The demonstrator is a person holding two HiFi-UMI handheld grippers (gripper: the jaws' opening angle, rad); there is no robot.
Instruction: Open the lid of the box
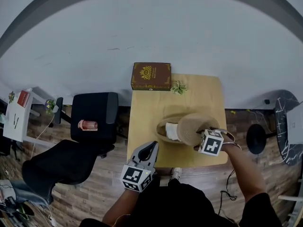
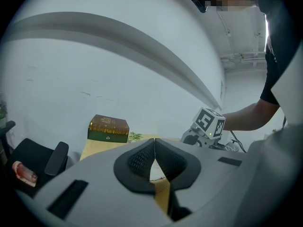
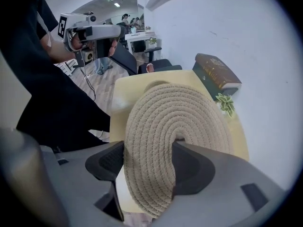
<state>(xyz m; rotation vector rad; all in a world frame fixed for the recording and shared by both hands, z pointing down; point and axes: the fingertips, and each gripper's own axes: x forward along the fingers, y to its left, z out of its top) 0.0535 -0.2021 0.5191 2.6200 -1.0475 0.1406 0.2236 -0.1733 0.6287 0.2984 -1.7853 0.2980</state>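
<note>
In the head view, my right gripper [image 1: 201, 143] holds the woven lid [image 1: 191, 126] by its rim at five o'clock. The lid is tilted over the three o'clock side of the woven box [image 1: 162, 129], which stands in the middle of the table [image 1: 142, 108]. The nine o'clock side of the box is uncovered, and something white [image 1: 173, 130] shows inside. My left gripper [image 1: 152, 148] is at the table's seven o'clock corner.

In the left gripper view, my jaws are together with nothing between them. A brown case [image 2: 108, 128] lies at eleven o'clock.

In the right gripper view, my jaws stand rather wide and both pads press on the lid's edge.
</note>
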